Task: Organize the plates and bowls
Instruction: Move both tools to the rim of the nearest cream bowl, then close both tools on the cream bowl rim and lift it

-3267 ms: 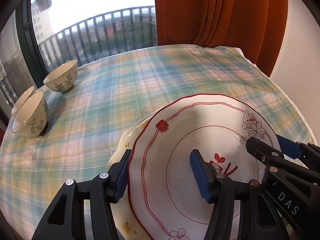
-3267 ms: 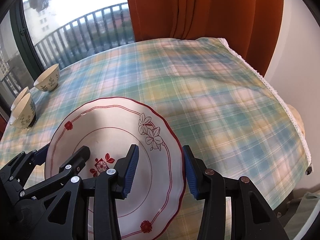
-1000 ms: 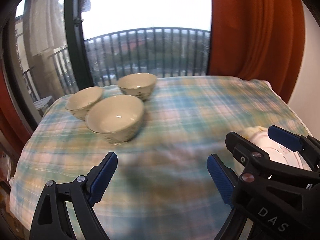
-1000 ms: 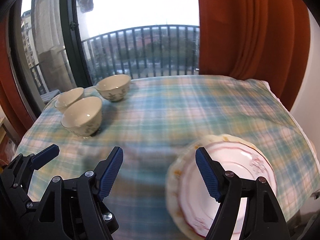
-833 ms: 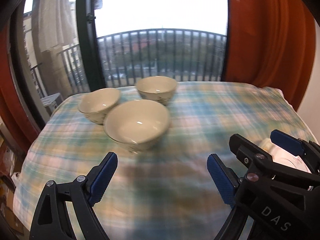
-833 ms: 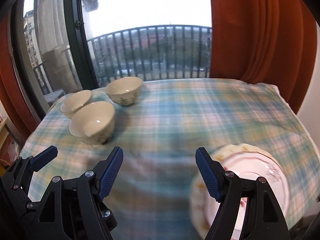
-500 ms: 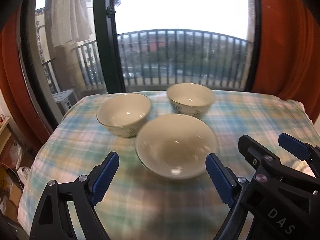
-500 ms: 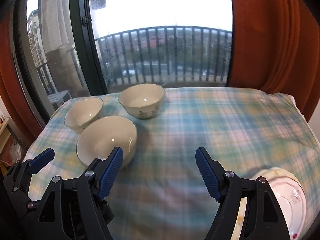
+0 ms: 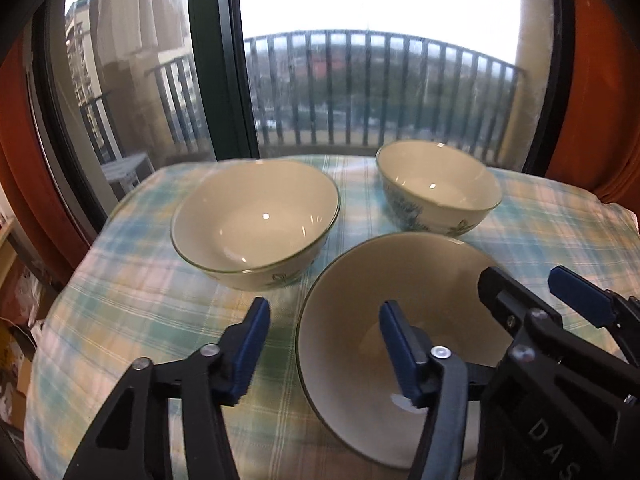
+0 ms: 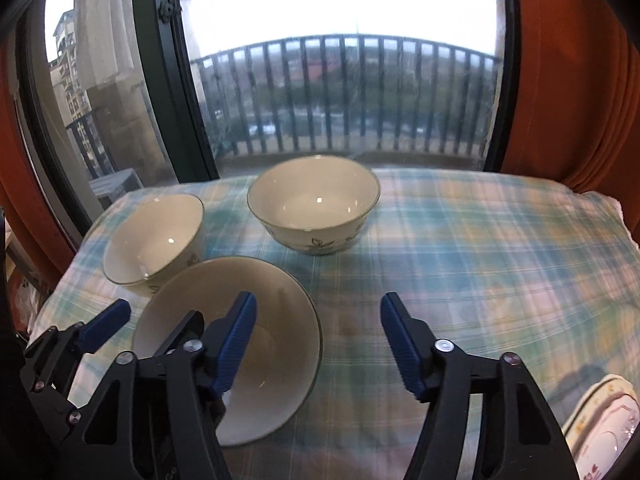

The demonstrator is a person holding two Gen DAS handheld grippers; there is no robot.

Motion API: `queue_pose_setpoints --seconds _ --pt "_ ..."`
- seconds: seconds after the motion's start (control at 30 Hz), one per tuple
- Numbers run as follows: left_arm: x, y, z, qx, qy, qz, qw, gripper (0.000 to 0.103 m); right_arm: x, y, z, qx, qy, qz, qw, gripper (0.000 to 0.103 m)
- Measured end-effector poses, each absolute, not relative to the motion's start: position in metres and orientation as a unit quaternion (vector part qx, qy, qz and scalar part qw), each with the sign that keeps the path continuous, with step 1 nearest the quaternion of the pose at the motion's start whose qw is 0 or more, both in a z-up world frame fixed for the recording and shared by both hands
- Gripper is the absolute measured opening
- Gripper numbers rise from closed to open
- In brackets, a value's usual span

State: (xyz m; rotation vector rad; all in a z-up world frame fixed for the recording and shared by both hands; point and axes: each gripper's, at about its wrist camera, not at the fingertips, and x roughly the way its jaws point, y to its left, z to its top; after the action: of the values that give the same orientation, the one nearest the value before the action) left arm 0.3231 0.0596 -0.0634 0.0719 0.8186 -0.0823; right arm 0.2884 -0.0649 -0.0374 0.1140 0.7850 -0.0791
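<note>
Now we note both grippers—left gripper (image 9: 324, 344), right gripper (image 10: 318, 338)—closing, straddling opposite rims of the nearest bowl (image 9: 400, 280), pads not yet pressing.

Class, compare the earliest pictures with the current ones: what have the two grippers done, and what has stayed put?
Both grippers let go of the plates and swung across to the bowls. The left gripper and right gripper, jaws just narrowing, now straddle opposite rims of the nearest bowl, not yet clamped. The three bowls and tablecloth stayed put.
</note>
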Motion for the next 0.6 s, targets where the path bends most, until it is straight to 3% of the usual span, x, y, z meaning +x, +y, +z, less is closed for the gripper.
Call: queue_pose_setpoints --seconds 0.17,0.33,0.6 --pt "0.331 0.056 -0.073 0.034 0.411 -0.059 0.909 0.037 0.299 -0.064 -0.050 0.055 0.397 -0.036 0.915 0.043" --pt "0.330 0.054 -0.074 0.044 0.404 -0.056 0.912 0.033 0.302 -0.061 -0.056 0.057 0.405 -0.023 0.912 0.028" --pt "0.328 0.056 -0.074 0.040 0.405 -0.058 0.911 0.033 0.298 -0.061 -0.053 0.057 0.405 -0.024 0.912 0.025"
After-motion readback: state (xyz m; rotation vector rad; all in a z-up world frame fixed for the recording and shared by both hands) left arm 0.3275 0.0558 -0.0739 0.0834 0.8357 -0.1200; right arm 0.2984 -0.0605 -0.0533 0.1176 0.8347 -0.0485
